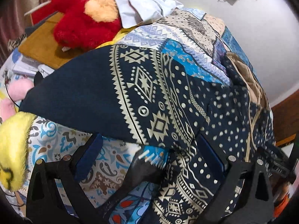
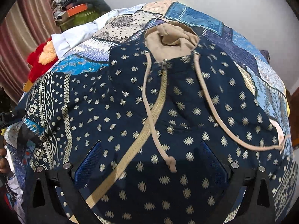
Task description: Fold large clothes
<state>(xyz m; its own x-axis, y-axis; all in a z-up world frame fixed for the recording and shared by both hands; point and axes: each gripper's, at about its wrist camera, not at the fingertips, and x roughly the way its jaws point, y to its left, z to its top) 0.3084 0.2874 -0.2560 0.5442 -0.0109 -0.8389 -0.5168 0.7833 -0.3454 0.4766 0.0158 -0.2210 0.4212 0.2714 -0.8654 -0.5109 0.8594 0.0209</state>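
A navy hooded jacket (image 2: 168,102) with cream dots lies spread on the bed's patchwork quilt (image 2: 196,16), zip closed, beige hood lining (image 2: 172,39) up top and its two drawstrings (image 2: 151,112) trailing down the chest. The right tongs (image 2: 151,160) hover spread wide over the lower front, gripping nothing. The left tongs (image 1: 151,153) are spread wide too, blue pads either side of the patterned sleeve (image 1: 104,87), with a red plush toy (image 1: 84,22) beyond.
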